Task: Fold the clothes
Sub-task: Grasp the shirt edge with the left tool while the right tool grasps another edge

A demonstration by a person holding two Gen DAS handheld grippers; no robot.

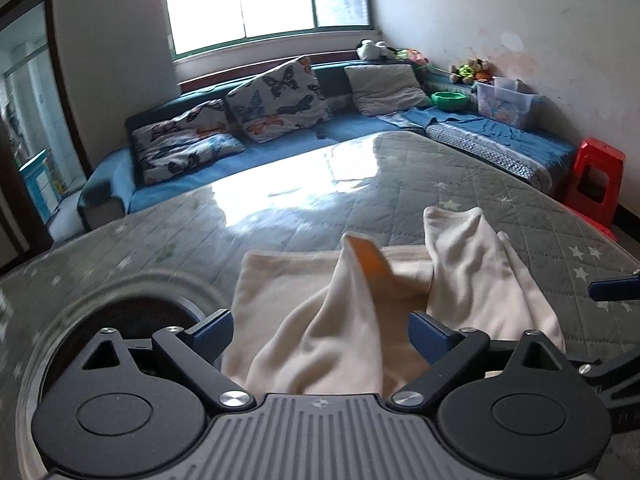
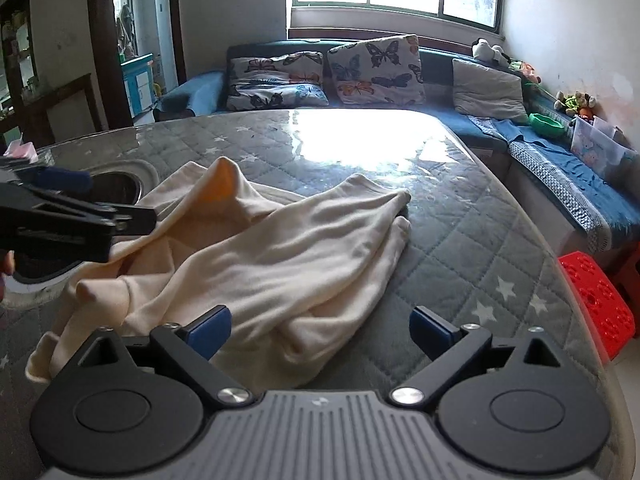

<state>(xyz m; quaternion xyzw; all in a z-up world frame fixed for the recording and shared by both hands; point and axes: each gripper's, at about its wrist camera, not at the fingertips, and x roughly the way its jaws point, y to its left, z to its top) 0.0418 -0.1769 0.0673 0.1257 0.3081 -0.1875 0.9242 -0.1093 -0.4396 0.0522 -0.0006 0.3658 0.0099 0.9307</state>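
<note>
- The left gripper (image 1: 320, 334) has its fingers (image 1: 212, 330) spread wide, one on each side of a raised ridge of the garment (image 1: 344, 320); the pads do not press the cloth, so nothing is gripped.
- Just left of the garment, a round metal basin (image 2: 120, 188) is sunk into the worktop (image 2: 460, 216).
- The garment, cream with an orange lining showing at one peak, lies crumpled near the worktop's near edge, bunched into ridges and overlapping layers.
- I see no clean fold: it looks unfolded, so nearly all of the task is left: spreading flat, then folding.
- The right gripper (image 2: 320, 332) hovers over the garment's right end, fingers (image 2: 432, 330) wide apart and empty, cloth under the left finger only.
- Right of the garment, the quilted worktop is bare.
</note>
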